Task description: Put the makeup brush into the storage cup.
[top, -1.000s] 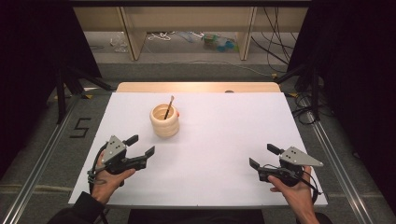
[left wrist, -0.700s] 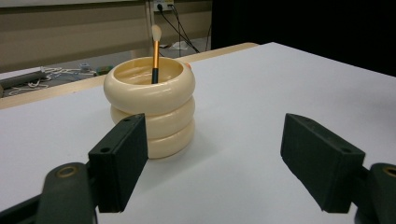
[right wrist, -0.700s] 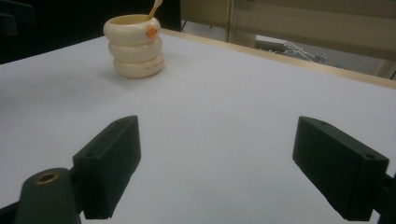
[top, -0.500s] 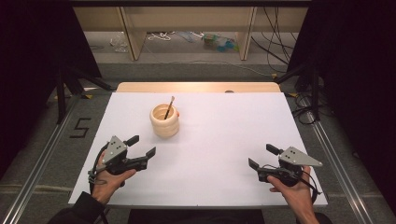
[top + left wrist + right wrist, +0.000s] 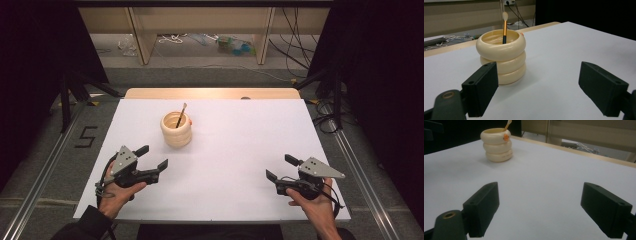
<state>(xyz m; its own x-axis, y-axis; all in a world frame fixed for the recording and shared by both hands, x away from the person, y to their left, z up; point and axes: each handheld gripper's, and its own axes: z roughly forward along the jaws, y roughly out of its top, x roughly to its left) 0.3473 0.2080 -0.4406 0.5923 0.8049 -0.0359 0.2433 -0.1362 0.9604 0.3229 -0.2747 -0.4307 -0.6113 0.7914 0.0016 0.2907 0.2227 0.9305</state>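
Note:
A cream pot made of three stacked rings stands upright on the white table, left of its middle. A thin brush with an orange and black handle leans inside it. My left gripper rests near the front left, pointing towards the pot and a short way from it. Its jaws have just been opening and stand wide, with nothing between them. My right gripper lies at the front right, open and empty. It faces the far-off pot and the brush.
A wooden strip runs along the table's back edge. Metal rails flank the table, and a "5" is marked on the floor at the left. Cables lie at the right, with dark curtains on both sides.
The left gripper's jaws stand slightly wider apart than before. Both hands and the pot have kept their places.

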